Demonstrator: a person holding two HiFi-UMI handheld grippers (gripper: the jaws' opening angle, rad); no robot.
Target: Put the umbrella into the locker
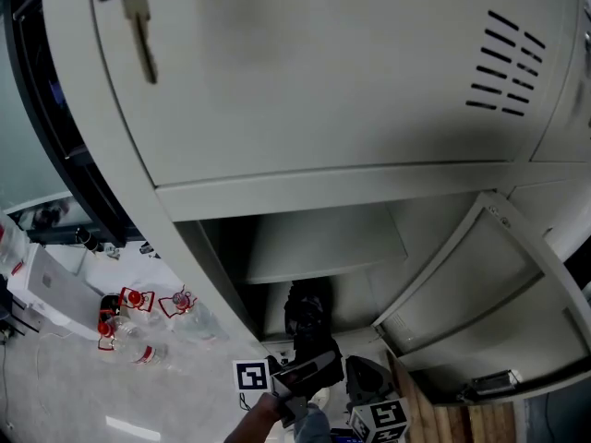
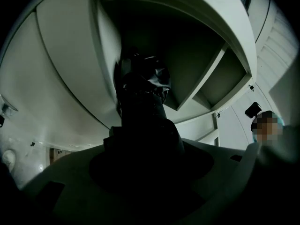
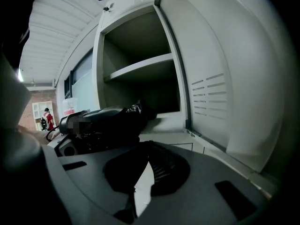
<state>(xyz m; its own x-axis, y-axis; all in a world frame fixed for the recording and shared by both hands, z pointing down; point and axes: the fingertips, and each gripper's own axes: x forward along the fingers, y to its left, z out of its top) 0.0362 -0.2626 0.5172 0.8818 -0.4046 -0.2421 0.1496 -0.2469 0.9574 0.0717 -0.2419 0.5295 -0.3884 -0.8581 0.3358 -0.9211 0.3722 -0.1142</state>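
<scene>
The umbrella (image 1: pixel 307 314) is held tight by the left gripper (image 1: pixel 309 363), end inside the locker (image 1: pixel 369 187), to be pushed in; the right gripper (image 3: pixel 146 156) is closed, empty.

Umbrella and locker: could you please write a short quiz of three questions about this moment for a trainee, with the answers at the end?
1. True or false: the left gripper is shut on the black umbrella, whose far end is inside the open locker compartment.
2. Where does the key hang? A) on the shut upper door; B) on the open lower door; C) on the shelf inside.
3. In a few words: what does the right gripper hold?

Key: 1 true; 2 A; 3 nothing, its jaws are together and empty.
</scene>
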